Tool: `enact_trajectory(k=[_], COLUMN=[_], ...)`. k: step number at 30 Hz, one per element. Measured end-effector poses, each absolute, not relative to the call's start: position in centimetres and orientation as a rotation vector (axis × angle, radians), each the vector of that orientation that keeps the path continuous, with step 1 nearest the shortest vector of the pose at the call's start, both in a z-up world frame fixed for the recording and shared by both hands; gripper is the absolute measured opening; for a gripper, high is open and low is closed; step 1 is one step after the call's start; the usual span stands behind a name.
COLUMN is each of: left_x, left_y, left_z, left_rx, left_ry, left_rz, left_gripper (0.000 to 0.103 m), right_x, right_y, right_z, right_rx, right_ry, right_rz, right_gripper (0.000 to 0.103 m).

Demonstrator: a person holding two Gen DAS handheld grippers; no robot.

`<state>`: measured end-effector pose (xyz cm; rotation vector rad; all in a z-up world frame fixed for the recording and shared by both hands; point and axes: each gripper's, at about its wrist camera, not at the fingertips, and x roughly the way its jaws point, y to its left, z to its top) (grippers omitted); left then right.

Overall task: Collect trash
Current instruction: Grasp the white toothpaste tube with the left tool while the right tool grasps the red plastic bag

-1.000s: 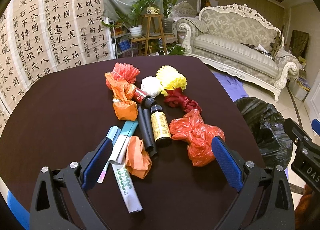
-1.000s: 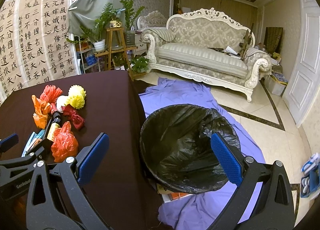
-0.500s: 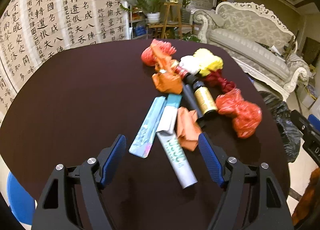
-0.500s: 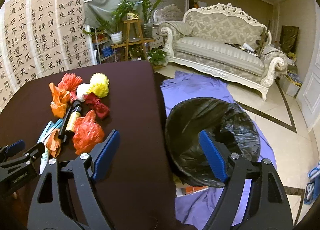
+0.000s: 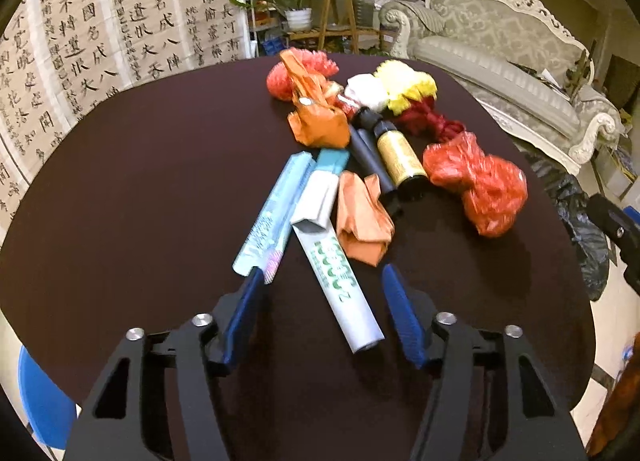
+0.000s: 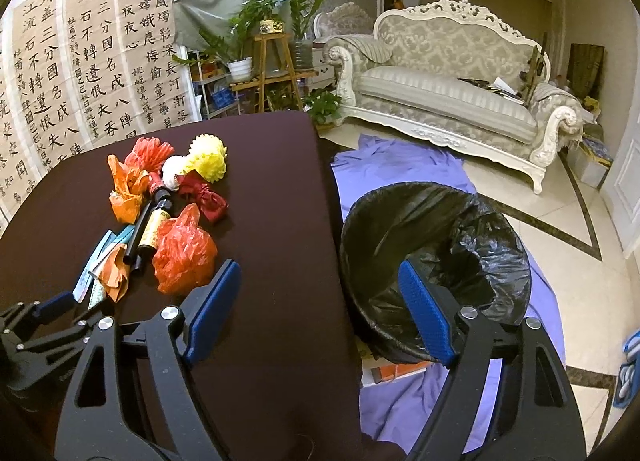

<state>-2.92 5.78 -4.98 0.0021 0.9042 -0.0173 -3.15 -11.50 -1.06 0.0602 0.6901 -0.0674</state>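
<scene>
We were closing the left gripper around the near white tube, pads not yet touching, next needing a firm pinch; the right gripper hung wide, empty.

Near half of dark table left bare; wide passage offered along its left side. Far right portion blocked by trash heap, items touching or overlapping. White tube lain between closing jaws of left gripper, pads not yet pressing; teal wrapper just beside left pad. Right gripper held parted over table edge, nothing between. Black-lined bin just beside table, mouth unobstructed. Purple cloth spread over floor around bin.
</scene>
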Motion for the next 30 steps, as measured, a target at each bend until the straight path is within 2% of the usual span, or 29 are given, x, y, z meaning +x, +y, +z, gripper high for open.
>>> enact_trajectory(k=[4,7,8,30], left_x=[-3.3,-3.6,-3.7,-6.9], left_y=[5.9,6.3,6.5,9.7], left_z=[-4.9,-4.8,-4.8,-2.7], left_rx=[0.019,0.026,0.023,-0.021], left_ry=[0.886,0.871,0.868,0.784], left_rz=[-0.005,-0.011,-0.022,-0.065], left_gripper=[0.04,0.021,0.018,0.016], right_x=[-3.3,-3.3,-3.3,-2.3], right_y=[-11.5,-11.2,-11.2,-6.4], right_z=[-1.1,-1.3,-1.3,-1.4], right_rx=[0.061,0.062,0.063,0.003], right_ry=[0.693,0.697,0.699,0.711], right_rz=[-0.06,-0.055,-0.052,0.041], right_gripper=[0.079,0.079,0.079,0.079])
